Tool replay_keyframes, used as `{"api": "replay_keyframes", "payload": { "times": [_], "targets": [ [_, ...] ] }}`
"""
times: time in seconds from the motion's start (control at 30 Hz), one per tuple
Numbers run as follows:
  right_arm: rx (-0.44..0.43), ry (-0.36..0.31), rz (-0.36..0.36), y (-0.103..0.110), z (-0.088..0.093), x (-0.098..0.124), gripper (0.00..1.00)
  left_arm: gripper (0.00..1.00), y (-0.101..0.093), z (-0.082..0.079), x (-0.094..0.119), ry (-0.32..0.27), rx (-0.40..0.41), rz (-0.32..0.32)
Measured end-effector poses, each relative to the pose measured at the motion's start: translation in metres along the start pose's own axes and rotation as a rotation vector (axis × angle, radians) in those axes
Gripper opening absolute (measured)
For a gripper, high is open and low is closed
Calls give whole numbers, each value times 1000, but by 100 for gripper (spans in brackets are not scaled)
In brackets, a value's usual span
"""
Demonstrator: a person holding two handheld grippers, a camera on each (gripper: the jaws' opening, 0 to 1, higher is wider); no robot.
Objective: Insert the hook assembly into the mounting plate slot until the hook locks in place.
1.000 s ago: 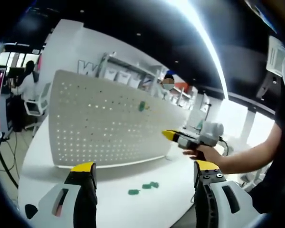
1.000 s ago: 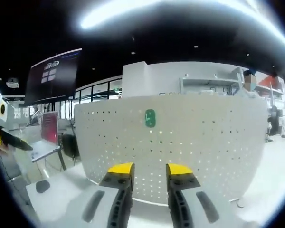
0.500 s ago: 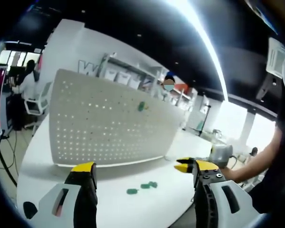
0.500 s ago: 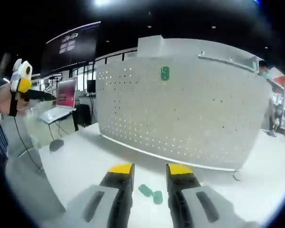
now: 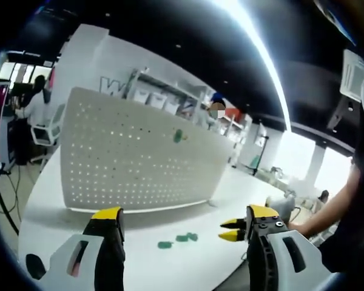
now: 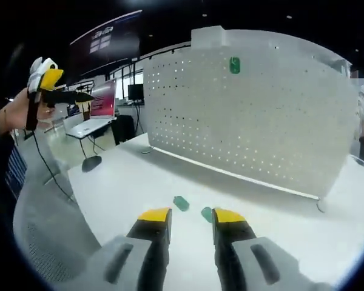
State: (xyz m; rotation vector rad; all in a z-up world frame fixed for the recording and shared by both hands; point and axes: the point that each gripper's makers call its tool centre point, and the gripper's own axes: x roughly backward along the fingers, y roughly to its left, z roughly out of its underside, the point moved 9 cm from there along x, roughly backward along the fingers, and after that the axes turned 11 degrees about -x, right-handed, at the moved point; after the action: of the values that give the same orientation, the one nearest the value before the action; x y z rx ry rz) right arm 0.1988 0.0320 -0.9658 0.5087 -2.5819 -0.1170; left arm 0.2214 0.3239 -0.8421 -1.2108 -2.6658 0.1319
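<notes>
Two green hook pieces (image 6: 181, 204) lie on the white table (image 6: 121, 182) just ahead of the right gripper (image 6: 191, 216), jaws apart and empty; a third (image 6: 234, 65) hangs on the pegboard (image 6: 261, 115). The left gripper (image 5: 182, 213) is spread, empty.

White table (image 6: 127, 182); open laptop (image 6: 97, 121) on a side desk — grey chair (image 6: 48, 224) nearest.

1. A ceiling light strip (image 5: 261, 54) is blazing white, overexposing my left gripper view.
2. Fisheye distortion is bowing the pegboard (image 6: 255, 115) and the table (image 6: 133, 182).
3. Background shelving is blurring; soft shadows are pooling below the pegboard.
</notes>
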Motion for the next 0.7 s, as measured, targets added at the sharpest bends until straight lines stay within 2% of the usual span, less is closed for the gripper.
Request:
{"api": "replay_keyframes", "payload": {
  "times": [0.2, 0.3, 0.43, 0.7],
  "targets": [
    [24, 33, -48, 13, 5, -22, 24, 83, 2, 1, 4, -2, 8, -10],
    [9, 61, -66, 18, 10, -34, 25, 83, 4, 4, 5, 1, 17, -16],
    [24, 85, -73, 23, 16, -45, 25, 83, 7, 7, 5, 7, 24, -15],
    [-35, 143, -67, 22, 30, -69, 25, 83, 16, 12, -1, 28, 35, -12]
  ]
}}
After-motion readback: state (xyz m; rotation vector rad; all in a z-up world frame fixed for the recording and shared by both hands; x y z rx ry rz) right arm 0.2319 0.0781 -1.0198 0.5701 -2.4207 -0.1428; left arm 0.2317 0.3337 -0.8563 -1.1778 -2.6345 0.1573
